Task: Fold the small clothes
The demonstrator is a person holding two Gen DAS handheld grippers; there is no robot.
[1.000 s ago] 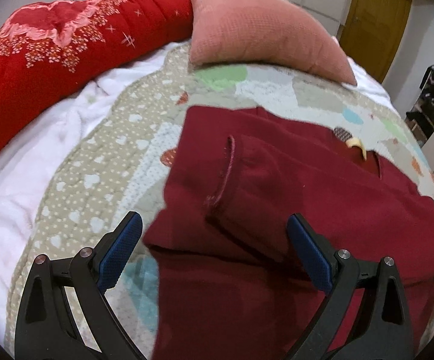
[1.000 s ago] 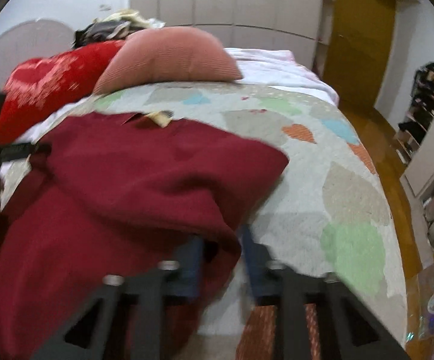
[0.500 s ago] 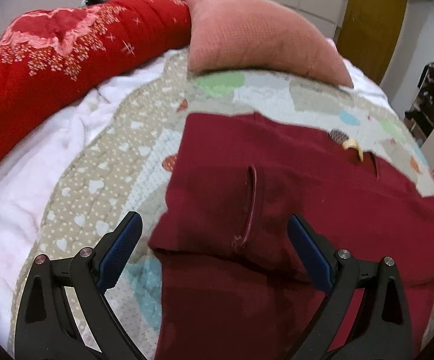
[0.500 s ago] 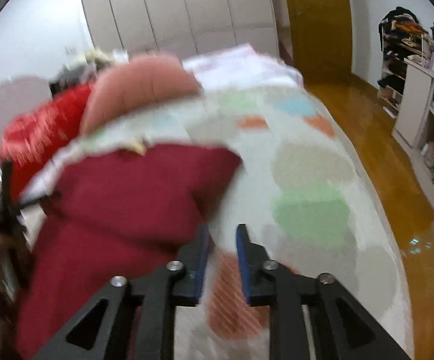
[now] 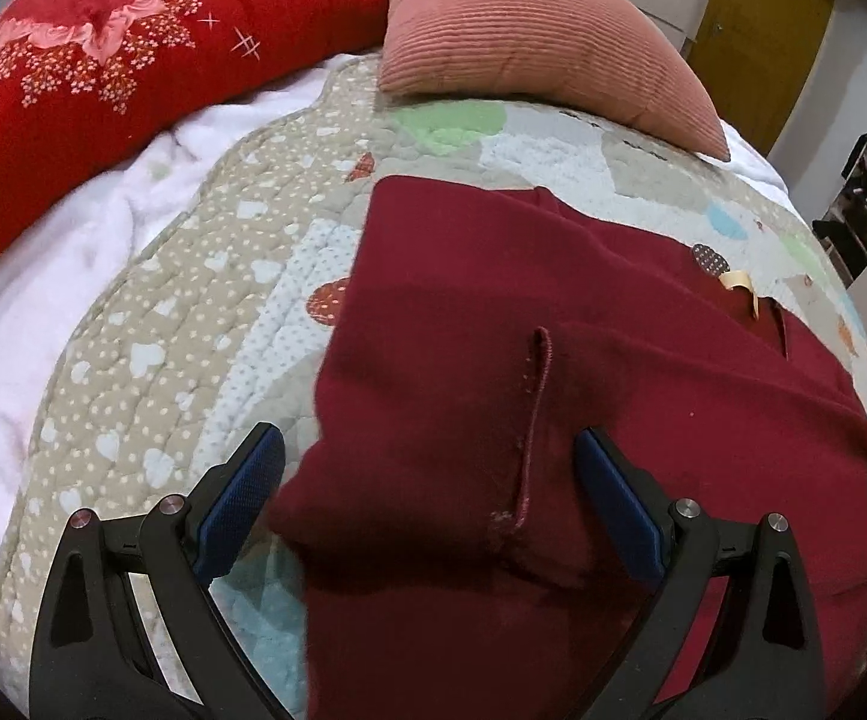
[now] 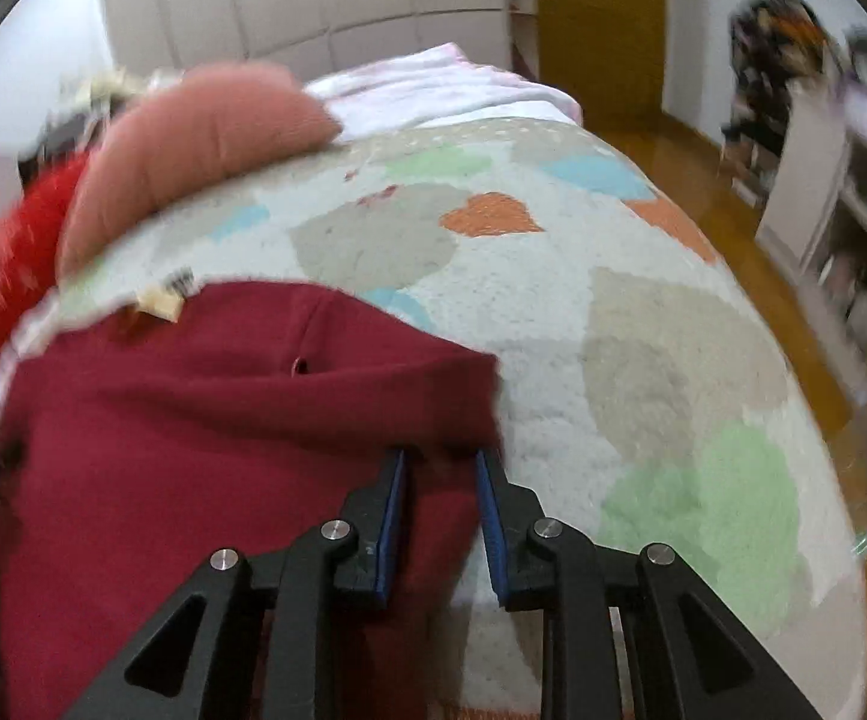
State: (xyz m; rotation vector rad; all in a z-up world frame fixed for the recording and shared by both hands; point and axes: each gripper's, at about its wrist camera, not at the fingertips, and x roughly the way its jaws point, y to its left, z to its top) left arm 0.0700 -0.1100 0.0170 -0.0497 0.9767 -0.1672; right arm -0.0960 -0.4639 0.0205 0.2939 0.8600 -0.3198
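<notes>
**Left wrist and right wrist views: maroon garment on quilted bed**

Left wrist view. Left gripper (image 5: 430,495): blue-padded fingers spread wide, holding nothing, poised over the near left part of the maroon garment (image 5: 583,372). Garment: lay flat on the patchwork quilt (image 5: 193,324), one sleeve folded across the body, its cuff seam (image 5: 535,420) running between the two fingers. Cream neck label (image 5: 736,283) showed at the far collar. Pink corduroy cushion (image 5: 529,42) rested at the head of the quilt, beyond the garment and apart from it. Red floral duvet (image 5: 103,66) lay bunched along the far left, on a white blanket (image 5: 43,300).

Right wrist view (blurred). Right gripper (image 6: 439,516): fingers drawn close together, pinching the near right edge of the maroon garment (image 6: 193,420), with a fold of cloth caught between the pads. Garment: covered the left part of the quilt (image 6: 643,330); label (image 6: 160,302) at its far edge. Cushion (image 6: 193,150) beyond. Wooden door (image 6: 601,30) and shelving (image 6: 841,210) stood to the right.
</notes>
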